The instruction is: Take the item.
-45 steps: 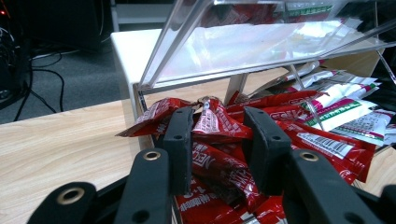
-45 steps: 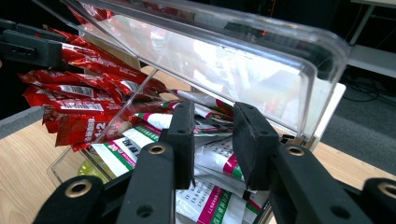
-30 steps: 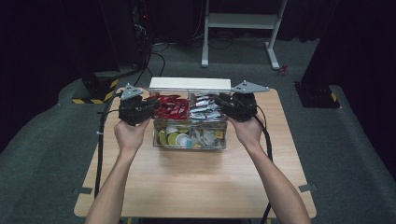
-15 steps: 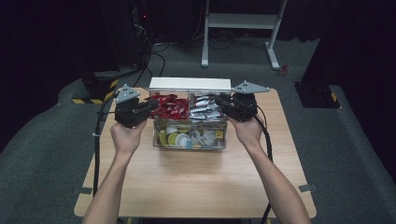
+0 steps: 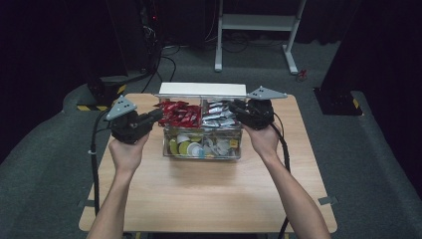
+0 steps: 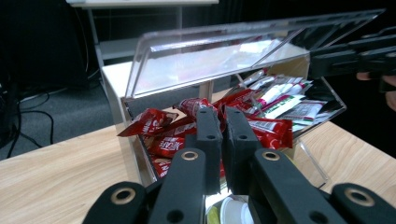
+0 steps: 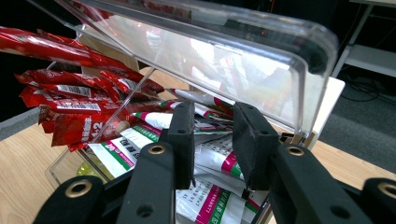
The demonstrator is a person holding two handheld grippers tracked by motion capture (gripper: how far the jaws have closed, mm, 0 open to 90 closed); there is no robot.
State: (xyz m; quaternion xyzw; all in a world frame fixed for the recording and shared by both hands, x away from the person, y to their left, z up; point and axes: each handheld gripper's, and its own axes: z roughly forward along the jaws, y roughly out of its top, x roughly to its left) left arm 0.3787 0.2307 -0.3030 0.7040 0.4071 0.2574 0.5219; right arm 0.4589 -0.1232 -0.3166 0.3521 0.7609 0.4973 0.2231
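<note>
Working at an open sachet box, by my reading at the pause just ahead of a pick.

- Nearest: left claw (image 6: 222,114) has its jaws pressed together with nothing between them. It sits just off the left end of the clear box (image 5: 239,149), tips aimed at the red sachets (image 6: 149,123) directly ahead and slightly above them.
- Right claw (image 7: 215,112) is at the box's other end. Its jaws are drawn in to a narrow gap, and I see nothing pinched there. White sachets (image 7: 210,158) lie just beyond and below its tips, and the lid (image 7: 210,51) hangs over them. Whether the claw touches or props the lid, I cannot tell.
- Box stands on the table (image 5: 199,209) between the two claws. Its long axis runs from one claw across to the other, and its mouth faces up and toward the person.
- Round cups (image 5: 186,147) fill the front compartments on the person's side; the sachets fill the back ones.
- Farthest: the lid is hinged at the back edge and stands raised, tilted over the back row.
- Red sachets lie jumbled, mostly with long axes running front to back, some ends poking out past the left wall toward the left claw.

Next move, as I judge it: the left jaws must part before going in, then line up across one sachet's narrow width. The overhanging lid leaves little headroom.
</note>
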